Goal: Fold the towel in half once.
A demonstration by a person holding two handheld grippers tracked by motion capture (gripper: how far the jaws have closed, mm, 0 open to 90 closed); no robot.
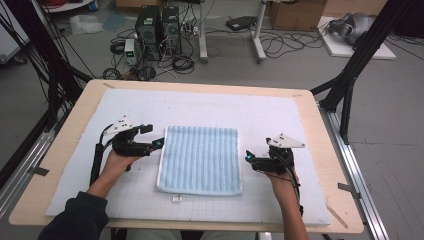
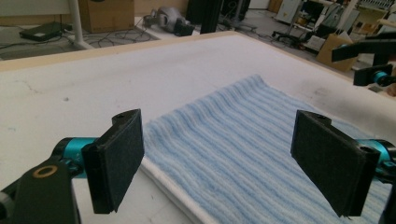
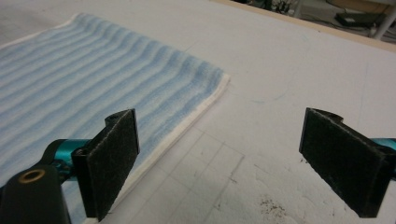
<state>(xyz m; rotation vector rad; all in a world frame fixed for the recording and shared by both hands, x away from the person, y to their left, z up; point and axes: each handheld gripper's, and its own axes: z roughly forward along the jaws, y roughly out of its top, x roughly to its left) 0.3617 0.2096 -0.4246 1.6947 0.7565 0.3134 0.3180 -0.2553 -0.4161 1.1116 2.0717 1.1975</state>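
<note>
We work on a table (image 1: 75, 107) covered by a white mat (image 1: 210, 105). At the middle of that mat lies the folded towel (image 1: 201, 159), blue and white striped, flat, and slightly taller than wide in the high view, so that its long axis runs away from us toward the far edge. Its stripes run along that same axis. A small white tag (image 1: 176, 199) lies on the mat just in front of the towel's near edge.

The left gripper (image 1: 161, 142) stands just beside the towel's left edge, near the far left corner, and points inward across it. The right gripper (image 1: 247, 157) stands just beside the right edge, about midway along it, and also points inward. Each one therefore flanks a long side, and the towel lies between the two.

Both grippers are released. In the left gripper view the two pads (image 2: 119, 158) stand wide apart, with the towel's left edge running between them below and nothing pressed. In the right gripper view the left pad (image 3: 112, 158) hangs over the towel's white border and the other pad over bare mat, again with nothing gripped.

We judge the left gripper marginally nearer its edge. We judge that any coming grasp turns on each gripper closing inward, across the short axis, onto its own long edge.
</note>
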